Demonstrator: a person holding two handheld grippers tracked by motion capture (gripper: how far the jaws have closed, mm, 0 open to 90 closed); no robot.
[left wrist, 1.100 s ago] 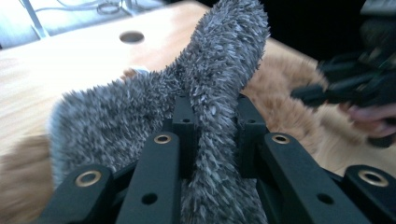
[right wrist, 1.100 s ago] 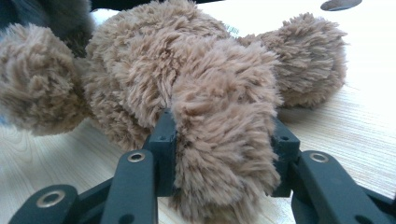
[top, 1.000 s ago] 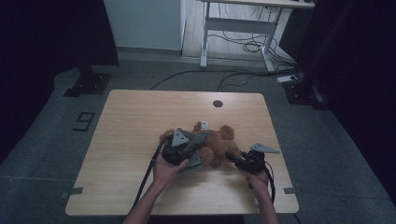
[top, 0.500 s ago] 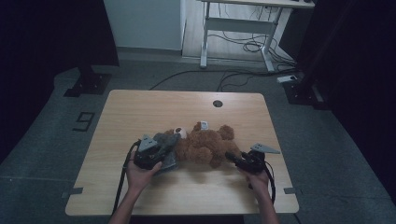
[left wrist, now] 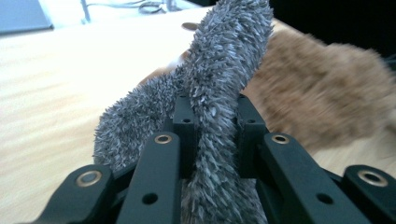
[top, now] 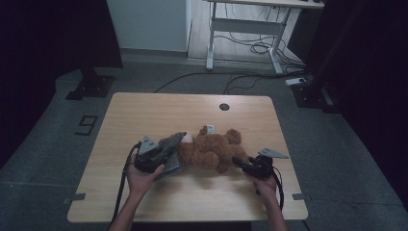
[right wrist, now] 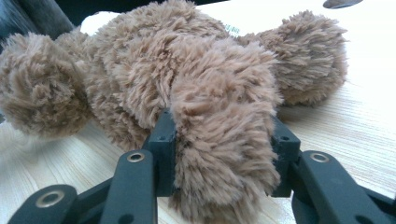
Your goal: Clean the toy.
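A brown teddy bear lies on its side in the middle of the wooden table, with a white tag near its top. My right gripper is shut on one of the bear's furry limbs, which bulges between the two black jaws. My left gripper is shut on a piece of grey fuzzy fabric that sits at the bear's left end; the grey fabric stretches from my jaws toward the bear.
A round cable hole sits near the table's far edge. Behind the table stands a white desk frame with cables on the floor. Black stands flank the table at both sides.
My left hand has moved leftward, away from the bear, drawing the grey fabric out to the left. The right hand and the bear's gripped limb stayed where they were.
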